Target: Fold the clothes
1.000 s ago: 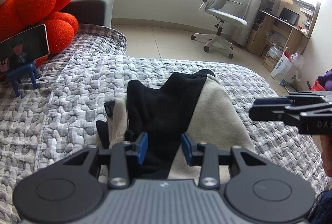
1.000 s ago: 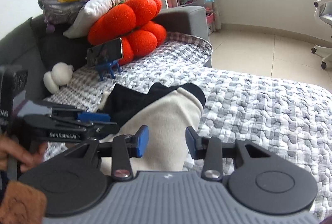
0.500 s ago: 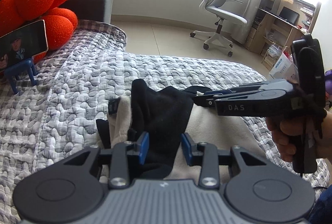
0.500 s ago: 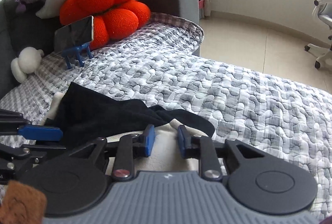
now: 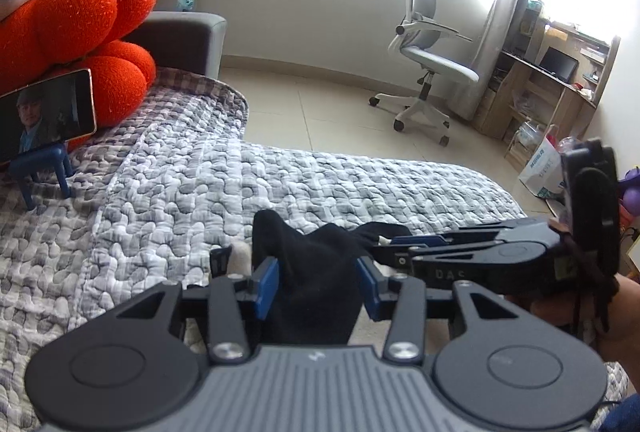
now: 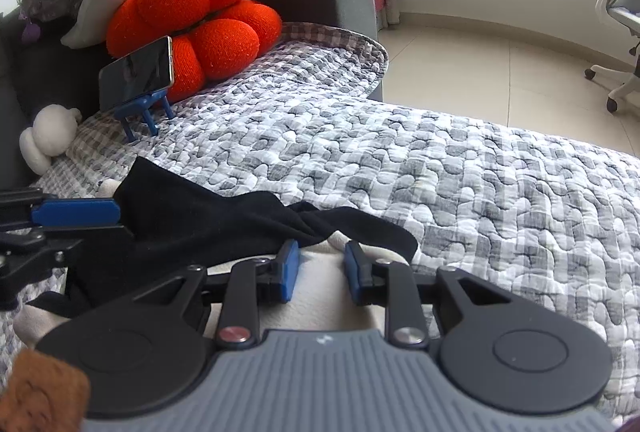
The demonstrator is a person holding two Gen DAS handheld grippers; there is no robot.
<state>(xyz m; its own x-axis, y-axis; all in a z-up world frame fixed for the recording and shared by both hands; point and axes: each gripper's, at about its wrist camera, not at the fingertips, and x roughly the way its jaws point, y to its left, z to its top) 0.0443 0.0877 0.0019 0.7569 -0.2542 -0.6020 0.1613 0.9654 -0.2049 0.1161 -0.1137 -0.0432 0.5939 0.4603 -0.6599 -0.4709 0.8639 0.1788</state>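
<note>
On a quilted bed, I work two grippers into a black-and-cream garment (image 5: 316,272) that lies bunched at the near edge, black cloth heaped over cream.

Nearest me, the left gripper (image 5: 318,286) has a hump of the black cloth standing between its jaws; they have just been opening, and though the blue pads (image 5: 267,286) sit against the fabric on both sides, I cannot tell whether they still pinch it. If they do not, any lift from here leaves that corner behind and the fold comes out lopsided.

The right gripper (image 6: 318,266) points at the cream layer just under the black hem. Its jaws have just been opening a little and stand apart with only a low swell of cream between them, the pads not pressing on it. The risk I see is a shallow bite: closing here could catch the top layer alone, or the black hem with it, and drag the pile into a twist instead of a flat edge.

The two grippers sit close together, the right one's tips just beside the left one's jaws, so a careless move could knock them together.

Farther up the bed a phone (image 6: 138,73) on a blue stand (image 6: 144,111) leans before an orange cushion (image 6: 196,15); a wide swing of cloth could topple it.
</note>
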